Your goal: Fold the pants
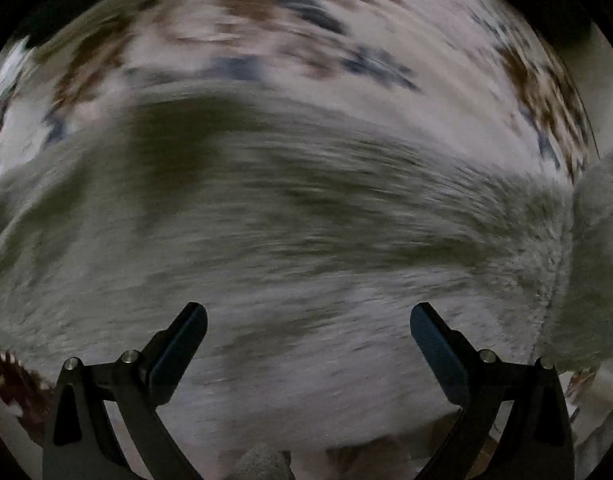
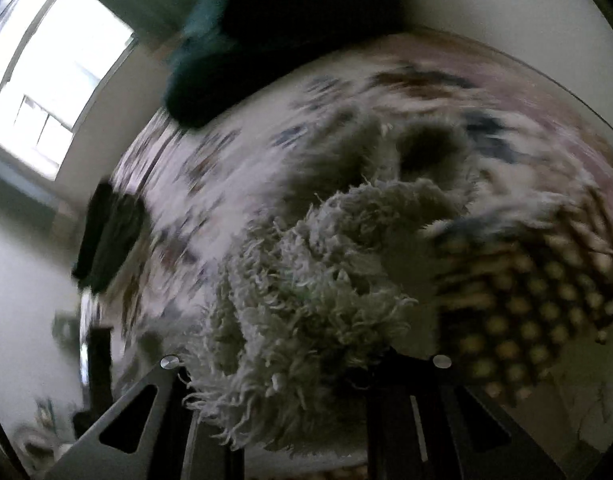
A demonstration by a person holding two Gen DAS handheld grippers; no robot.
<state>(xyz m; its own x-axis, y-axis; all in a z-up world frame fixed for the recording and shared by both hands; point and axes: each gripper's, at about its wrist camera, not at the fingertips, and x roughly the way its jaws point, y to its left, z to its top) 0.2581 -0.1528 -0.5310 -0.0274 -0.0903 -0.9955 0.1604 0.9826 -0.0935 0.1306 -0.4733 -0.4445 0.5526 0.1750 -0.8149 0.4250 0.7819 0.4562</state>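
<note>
Left gripper [image 1: 308, 320] wide apart, nothing between the fingers, pointing down at the fluffy grey pants [image 1: 290, 232] spread on the patterned bedspread [image 1: 314, 40]. Right gripper [image 2: 306, 364] clamped on a bunched fold of the same pants [image 2: 306, 280], fingertips buried in the pile. Dark green pillow [image 2: 274, 32] at the bed's far edge, window [image 2: 54, 68] beyond. Both views motion-blurred.

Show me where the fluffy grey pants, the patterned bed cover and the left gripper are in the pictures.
fluffy grey pants [image 2: 306, 280]: right wrist view, bunched fleece near the jaws.
patterned bed cover [image 1: 306, 32]: left wrist view, bare printed part above the pants.
left gripper [image 1: 308, 320]: left wrist view, midway between its open fingertips.
</note>
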